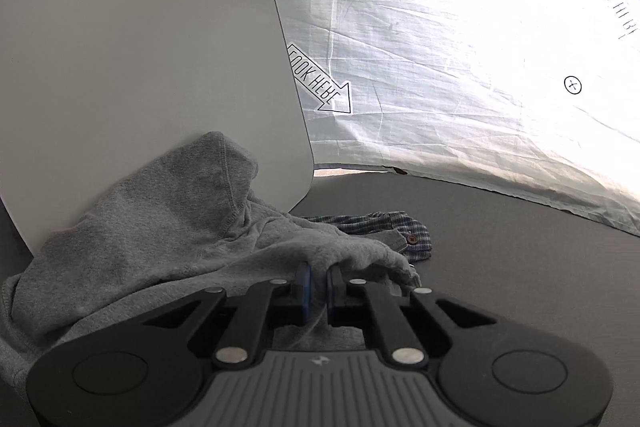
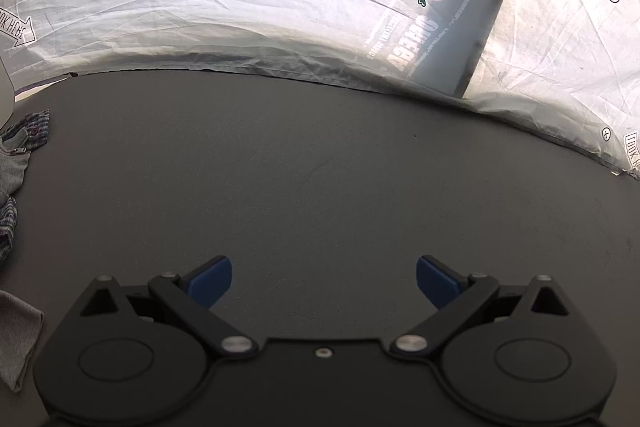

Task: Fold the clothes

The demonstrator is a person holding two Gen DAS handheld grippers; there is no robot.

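While the soft grey fleece hoodie [image 1: 160, 227] lay heaped at lower left on the dark grey tabletop [image 1: 500, 247], the left tool [image 1: 318, 277] pinched its floppy edge. It looked light and bendy; hems seemed best to hold. Only the right view showed the right tool [image 2: 324, 281] spread wide, empty.

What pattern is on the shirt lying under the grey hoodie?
A small blue-and-white check, on the shirt; clearest in the left wrist view.
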